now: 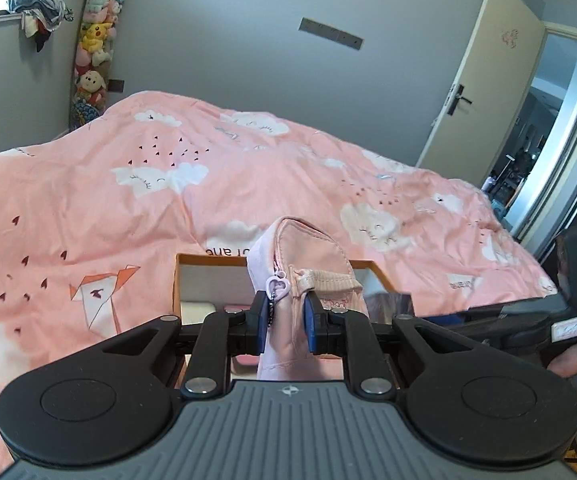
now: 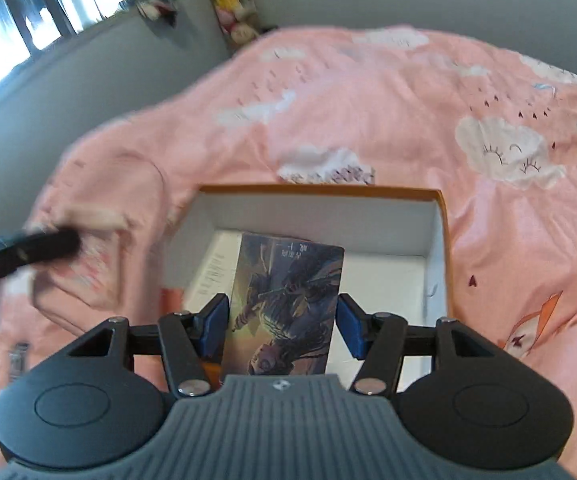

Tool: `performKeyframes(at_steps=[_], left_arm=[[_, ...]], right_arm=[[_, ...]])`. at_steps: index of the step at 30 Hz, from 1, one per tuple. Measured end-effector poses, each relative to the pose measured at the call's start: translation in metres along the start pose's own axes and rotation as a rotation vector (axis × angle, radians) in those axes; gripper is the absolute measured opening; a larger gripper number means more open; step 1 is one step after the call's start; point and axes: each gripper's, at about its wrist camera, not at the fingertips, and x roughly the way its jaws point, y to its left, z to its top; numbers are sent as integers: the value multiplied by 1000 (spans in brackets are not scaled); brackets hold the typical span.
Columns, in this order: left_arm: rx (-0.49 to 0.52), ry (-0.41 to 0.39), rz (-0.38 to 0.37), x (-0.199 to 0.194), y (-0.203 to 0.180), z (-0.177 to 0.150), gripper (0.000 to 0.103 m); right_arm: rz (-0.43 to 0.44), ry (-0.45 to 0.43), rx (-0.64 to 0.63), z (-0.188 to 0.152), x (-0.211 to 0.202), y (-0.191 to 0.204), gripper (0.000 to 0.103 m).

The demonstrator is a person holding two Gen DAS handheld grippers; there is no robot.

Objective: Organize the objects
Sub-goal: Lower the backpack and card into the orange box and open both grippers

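Box (image 2: 442, 240) on the bed (image 2: 408, 100), card (image 2: 284, 304) over its inside, pouch (image 1: 288, 280) above the box.

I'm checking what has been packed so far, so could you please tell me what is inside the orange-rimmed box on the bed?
The box holds a white flat item at its left; its right floor looks bare. The illustrated card in the right gripper covers the middle.

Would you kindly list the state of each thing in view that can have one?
Left gripper: jaws shut on the pink pouch.
Pink pouch: held up above the box, zipper closed as far as visible.
Right gripper: jaws shut on the picture card.
Picture card: held over the box.
Box: open, lidless.
Door: open.
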Motion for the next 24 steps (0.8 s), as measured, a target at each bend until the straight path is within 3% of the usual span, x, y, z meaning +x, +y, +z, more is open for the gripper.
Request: performKeyframes(at_steps=[8,10,14,24], left_arm=[[-27,113,-17,69,18,-4,20],[-35,135,-20,80,23,-6,20],[-48,166,-12,97,31,-9,20],[-79,215,-2,118,44,-13,20]], right_arm=[[-30,294,17,-8,107,-22,60],[-46,347,12,-10,121,-24,60],[5,446,58,-10,143,-30,60],[19,556,101,-10,165,-34,61]])
